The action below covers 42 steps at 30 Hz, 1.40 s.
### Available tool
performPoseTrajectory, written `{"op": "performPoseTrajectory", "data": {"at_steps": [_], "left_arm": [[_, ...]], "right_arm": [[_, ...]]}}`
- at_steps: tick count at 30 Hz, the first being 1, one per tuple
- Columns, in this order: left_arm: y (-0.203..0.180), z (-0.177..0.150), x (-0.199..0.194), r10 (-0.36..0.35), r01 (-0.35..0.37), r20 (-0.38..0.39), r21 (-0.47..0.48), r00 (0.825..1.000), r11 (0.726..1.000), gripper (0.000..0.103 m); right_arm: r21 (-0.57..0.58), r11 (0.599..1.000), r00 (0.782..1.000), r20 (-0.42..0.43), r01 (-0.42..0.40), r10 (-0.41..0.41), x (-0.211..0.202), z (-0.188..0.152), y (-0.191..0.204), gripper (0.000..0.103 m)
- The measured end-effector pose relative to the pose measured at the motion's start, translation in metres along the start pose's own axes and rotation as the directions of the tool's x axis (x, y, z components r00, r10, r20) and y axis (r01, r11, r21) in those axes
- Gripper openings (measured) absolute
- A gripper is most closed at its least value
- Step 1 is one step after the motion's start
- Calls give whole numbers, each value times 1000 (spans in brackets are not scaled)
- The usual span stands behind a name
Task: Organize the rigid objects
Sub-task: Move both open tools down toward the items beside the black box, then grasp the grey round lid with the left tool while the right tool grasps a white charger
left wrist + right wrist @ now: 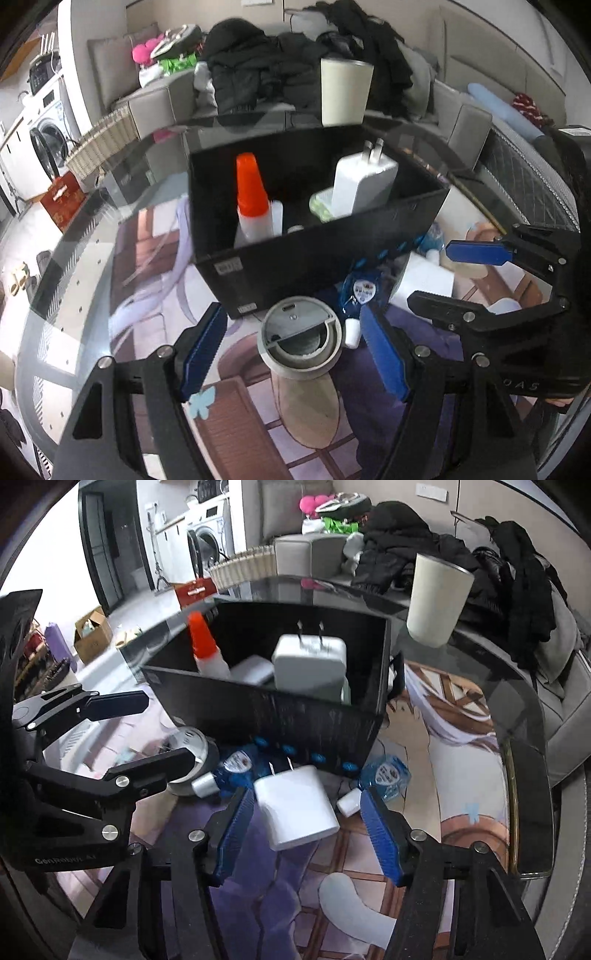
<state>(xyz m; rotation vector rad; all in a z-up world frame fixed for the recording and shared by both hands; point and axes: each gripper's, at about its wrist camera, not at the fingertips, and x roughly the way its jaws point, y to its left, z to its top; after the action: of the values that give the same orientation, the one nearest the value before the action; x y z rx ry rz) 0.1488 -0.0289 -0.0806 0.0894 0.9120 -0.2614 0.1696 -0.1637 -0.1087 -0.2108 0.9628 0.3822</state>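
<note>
— Right now, what do we have in front of each gripper?

— Before our left gripper [291, 354] a round grey device [301, 341] stands upright on the glass counter [85, 266], just ahead of the wide-open jaws and touching neither blue pad. It sits just outside the near wall of the black box [314, 266].

— And our right gripper [306, 834]?

— Its jaws are also spread wide, holding nothing. Between them lies a white charger [295, 805], flat on the counter. Its long axis runs away from us, tilted slightly left, and its two metal prongs point toward the box. Whether the left pad touches it, we cannot tell.

— What else lies nearby?

— A blue clear bottle [388, 775] lies on its side just right of the charger, white cap toward us.

— What is inside the box?

— An orange-capped glue bottle [253, 195] stands upright, tip up, at the left. At the right a second white charger [364, 184] stands on end, prongs pointing up, leaning against a pale green case [319, 206]. A cream cup [345, 92] stands on the counter behind the box.
</note>
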Motion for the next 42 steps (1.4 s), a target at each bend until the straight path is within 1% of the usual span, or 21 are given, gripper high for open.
{"op": "performPoseTrajectory", "data": {"at_steps": [3,6,8,9,10,11,12,13,14,22,25,27,31,33,34,36,39,42], "left_arm": [[0,1,8,-7,7,-29,-11,1000,1000,73],[-1,2,13,-7,7,-32,-5,999,1000,73],[-1,3,15,-13,13,-36,-4,999,1000,72],[-2,3,17,-16,16,-44,1,999,1000,67],[-2,2,18,-24,25,-48,3,999,1000,65],[-2,2,18,-38,38,-47,3,998,999,59],[-3,2,17,-44,44,-48,6,998,999,55],[-3,2,16,-44,45,-48,9,998,999,54],[-3,2,15,-37,37,-48,10,998,999,48],[-4,-7,6,-58,59,-75,17,996,998,48],[-6,-15,-1,-48,51,-87,25,995,998,48],[-6,-19,-4,-44,48,-97,32,994,998,49],[-6,-23,2,-26,32,-116,47,993,998,53],[-5,-22,6,-21,27,-118,49,993,998,54],[-4,-22,6,-21,27,-115,47,993,999,54],[-5,-21,6,-18,24,-113,55,993,998,48],[-5,-22,5,-26,32,-120,52,992,998,48],[-5,-21,3,-40,45,-117,45,992,998,48]], "right_arm": [[4,1000,1000,-21,-6,6,8,-2,-2,62],[2,1000,1000,-30,-10,10,14,-1,-4,61],[20,999,998,-52,-34,35,20,-1,-7,58],[20,999,998,-49,-32,33,20,-2,-7,58],[9,1000,998,-50,-29,29,19,-2,-5,53],[4,1000,998,-51,-31,31,19,-2,-5,48],[0,999,998,-57,-35,35,18,-2,-3,46],[-3,999,997,-60,-38,38,18,-3,-2,44],[-9,999,997,-65,-43,43,17,-4,-1,43],[6,997,992,-99,-78,78,11,-10,-2,43],[-10,995,987,-128,-98,96,8,-13,4,43],[-9,994,985,-133,-111,109,5,-17,8,43],[-50,995,989,-118,-90,83,7,-18,14,45],[-47,995,990,-115,-85,79,7,-17,15,45],[-46,995,990,-115,-85,79,8,-17,16,45],[-50,995,990,-114,-84,78,8,-16,19,45],[-53,996,991,-112,-74,67,9,-14,19,43],[-40,996,991,-110,-78,73,9,-15,17,42]]}}
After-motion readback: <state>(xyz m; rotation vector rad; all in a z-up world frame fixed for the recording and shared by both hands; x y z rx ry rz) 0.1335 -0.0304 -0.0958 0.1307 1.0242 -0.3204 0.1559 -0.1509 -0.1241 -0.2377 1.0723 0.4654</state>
